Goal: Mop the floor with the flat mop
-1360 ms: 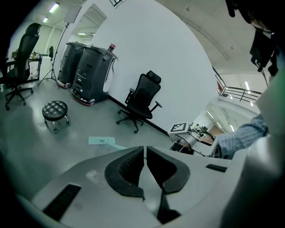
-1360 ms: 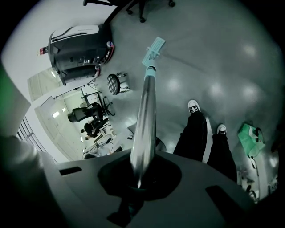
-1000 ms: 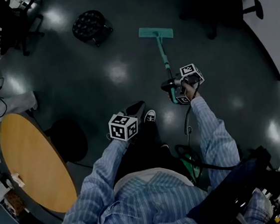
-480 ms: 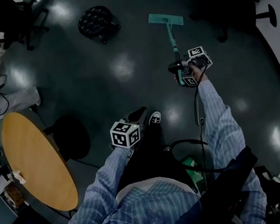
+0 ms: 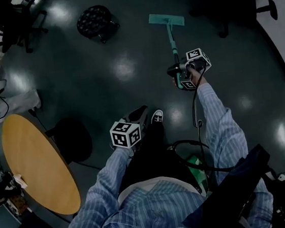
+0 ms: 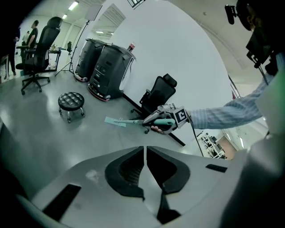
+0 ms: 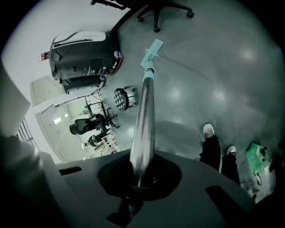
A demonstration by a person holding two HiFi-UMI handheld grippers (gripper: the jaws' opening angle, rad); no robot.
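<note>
Ok, stroke update: over the last second the flat mop (image 5: 166,20) head slid forward across the floor (image 5: 102,74), away from the person's shoes and roughly level with the stool (image 5: 96,21). In the last half second it barely moved. I read that as the end of a push stroke; a pull-back or a sidestep to a fresh strip is probably next. Head looks flat on the floor, pole angled back to the right gripper (image 5: 180,75), which is clamped on the pole near its upper end. Left gripper (image 6: 145,171) is pressed together on nothing, idle by the knees, well apart from the pole. One-handed mopping so far.
</note>
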